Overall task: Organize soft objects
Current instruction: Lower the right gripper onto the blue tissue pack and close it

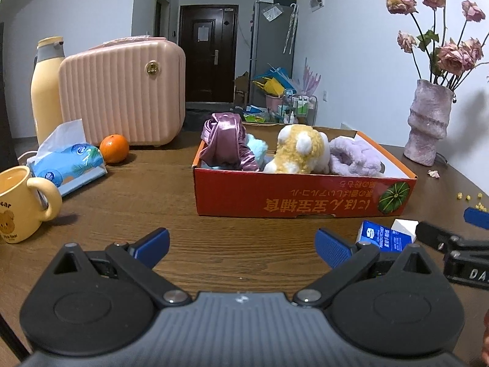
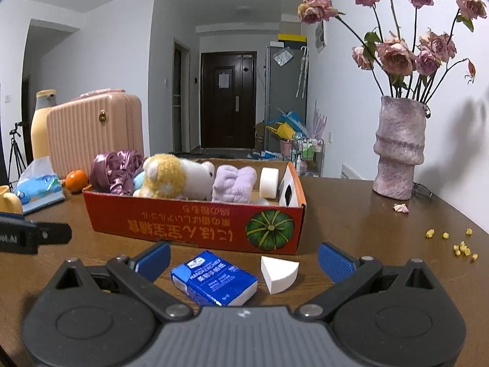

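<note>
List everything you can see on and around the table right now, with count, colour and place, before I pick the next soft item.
cardboard box: 1, red, table centre
satin cloth: 1, purple, box's left end
plush toy: 1, yellow and white, middle of box
fluffy cloth: 1, lilac, in box right of plush
round sponge: 1, white, box's right end
tissue pack: 1, blue, on table before box
wedge sponge: 1, white, beside tissue pack
tissue box: 1, blue, left
orange: 1, left
mug: 1, yellow, far left
case: 1, pink, rear left
flask: 1, yellow, behind case
vase: 1, pink, dried roses, right
left gripper: open, empty
right gripper: open, over tissue pack
</note>
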{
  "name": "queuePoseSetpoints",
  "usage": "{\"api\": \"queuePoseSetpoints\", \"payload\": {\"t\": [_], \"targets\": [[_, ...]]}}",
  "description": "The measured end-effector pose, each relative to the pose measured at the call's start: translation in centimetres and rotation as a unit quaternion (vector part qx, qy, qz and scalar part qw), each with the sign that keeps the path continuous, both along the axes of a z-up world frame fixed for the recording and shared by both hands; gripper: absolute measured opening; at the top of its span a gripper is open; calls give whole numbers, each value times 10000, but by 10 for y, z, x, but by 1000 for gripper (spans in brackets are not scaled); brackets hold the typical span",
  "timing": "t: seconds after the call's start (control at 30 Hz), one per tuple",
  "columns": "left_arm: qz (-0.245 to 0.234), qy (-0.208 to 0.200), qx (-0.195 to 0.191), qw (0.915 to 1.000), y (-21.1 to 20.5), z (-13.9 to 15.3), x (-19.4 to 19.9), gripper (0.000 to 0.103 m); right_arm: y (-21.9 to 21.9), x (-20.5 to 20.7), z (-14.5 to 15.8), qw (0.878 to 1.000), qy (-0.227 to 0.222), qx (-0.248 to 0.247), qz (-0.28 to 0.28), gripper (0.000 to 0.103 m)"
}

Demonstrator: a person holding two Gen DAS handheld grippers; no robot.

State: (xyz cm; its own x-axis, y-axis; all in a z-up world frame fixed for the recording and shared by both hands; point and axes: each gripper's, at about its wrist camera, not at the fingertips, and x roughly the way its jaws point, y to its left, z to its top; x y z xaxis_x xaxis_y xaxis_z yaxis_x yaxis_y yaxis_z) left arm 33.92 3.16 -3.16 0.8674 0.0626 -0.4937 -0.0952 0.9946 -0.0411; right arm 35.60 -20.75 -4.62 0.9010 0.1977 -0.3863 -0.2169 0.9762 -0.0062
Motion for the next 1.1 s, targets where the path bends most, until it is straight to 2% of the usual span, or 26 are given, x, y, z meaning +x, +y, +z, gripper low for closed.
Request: {"api": "queuePoseSetpoints", "payload": {"t": [0.3, 0.77, 0.97, 1.1], "targets": [[-27, 61, -49, 10000, 17, -1, 5, 103, 20, 16, -12, 9990, 444, 12, -30, 103], [120, 217, -90, 9997, 58, -6, 15, 103, 52, 50, -31, 9916, 1228, 82, -390, 103], [140, 332, -126, 9993, 66, -10, 18, 103, 63, 61, -37, 9888, 1361, -36, -609, 100], [123, 356, -150, 9992, 67, -11, 18, 103, 66, 67, -40, 9870, 1459, -69, -675, 94]]}}
